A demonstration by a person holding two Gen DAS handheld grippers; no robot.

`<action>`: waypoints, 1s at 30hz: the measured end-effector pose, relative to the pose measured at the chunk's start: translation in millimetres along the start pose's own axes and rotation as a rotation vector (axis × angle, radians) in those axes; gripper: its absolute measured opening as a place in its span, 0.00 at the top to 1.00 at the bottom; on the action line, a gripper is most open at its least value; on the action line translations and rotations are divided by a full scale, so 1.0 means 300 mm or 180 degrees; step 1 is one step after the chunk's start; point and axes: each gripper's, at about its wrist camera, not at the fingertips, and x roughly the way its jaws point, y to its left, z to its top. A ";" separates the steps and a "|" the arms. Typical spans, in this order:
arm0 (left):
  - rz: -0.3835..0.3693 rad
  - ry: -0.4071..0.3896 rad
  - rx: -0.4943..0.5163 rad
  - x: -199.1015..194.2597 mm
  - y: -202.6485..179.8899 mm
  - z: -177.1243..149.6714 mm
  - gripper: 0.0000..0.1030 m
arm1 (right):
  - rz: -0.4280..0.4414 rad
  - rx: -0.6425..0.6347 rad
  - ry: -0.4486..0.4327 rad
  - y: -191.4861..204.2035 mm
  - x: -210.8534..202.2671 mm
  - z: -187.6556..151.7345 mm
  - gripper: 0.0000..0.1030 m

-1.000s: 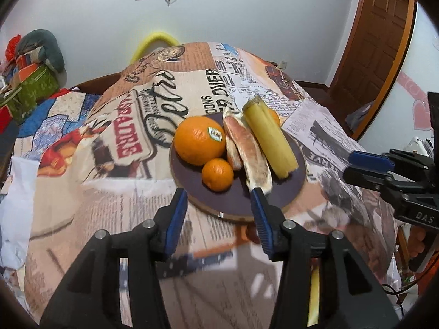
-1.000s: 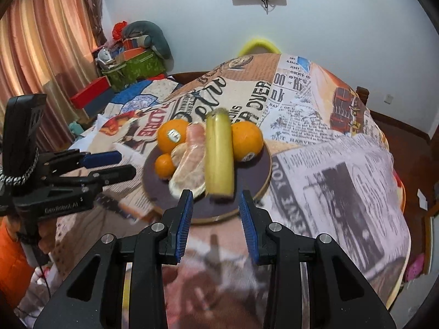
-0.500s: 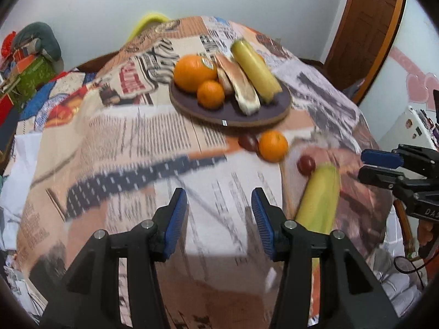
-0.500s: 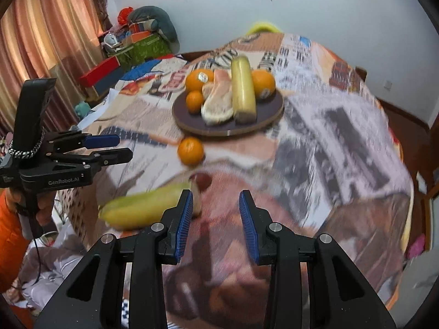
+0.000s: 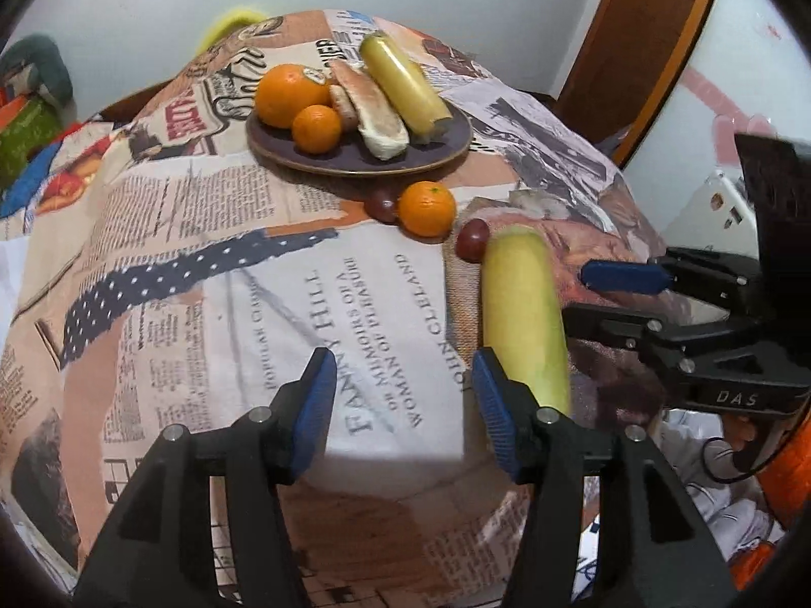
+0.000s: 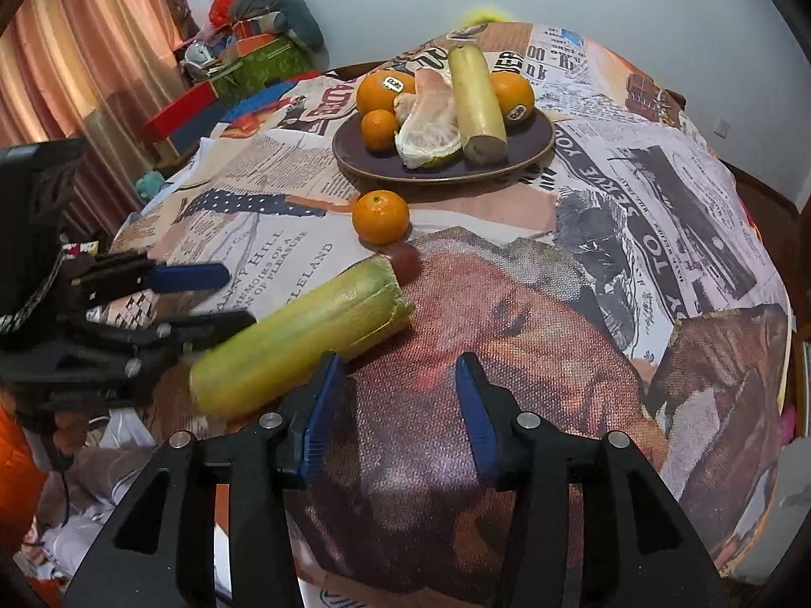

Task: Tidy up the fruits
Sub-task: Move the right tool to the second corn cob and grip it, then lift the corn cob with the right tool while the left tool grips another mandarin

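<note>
A dark plate (image 5: 446,152) (image 6: 532,144) at the table's far side holds oranges, a peeled pomelo piece (image 6: 431,126) and a yellow-green stalk (image 6: 476,96). Loose on the cloth nearer me lie a small orange (image 5: 427,207) (image 6: 380,216), two dark red grapes (image 5: 472,245) (image 5: 381,205) and a second long yellow-green stalk (image 5: 522,309) (image 6: 304,339). My left gripper (image 5: 403,400) is open and empty, its right finger beside the loose stalk's near end. My right gripper (image 6: 398,410) is open and empty, just right of that stalk; it also shows in the left wrist view (image 5: 603,299).
A newspaper-print cloth (image 5: 203,253) covers the round table, which drops off close below both grippers. Boxes and clutter (image 6: 243,61) stand at the far left by a curtain. A wooden door (image 5: 654,40) is at the right.
Both grippers have pulled back from the plate toward the table's near edge, bringing the loose stalk, small orange and grapes into view. Both stay open.
</note>
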 end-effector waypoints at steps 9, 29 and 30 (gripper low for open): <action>0.0090 -0.0022 0.0111 0.035 -0.077 0.008 0.46 | -0.0104 0.0116 -0.0031 -0.049 -0.015 0.007 0.58; 0.0259 -0.0307 -0.0354 -0.086 0.101 -0.050 0.46 | -0.0030 0.0298 0.0124 0.088 0.091 0.057 0.42; 0.0269 -0.0315 -0.0348 -0.089 0.101 -0.050 0.46 | -0.0083 0.0233 0.0113 0.098 0.092 0.057 0.43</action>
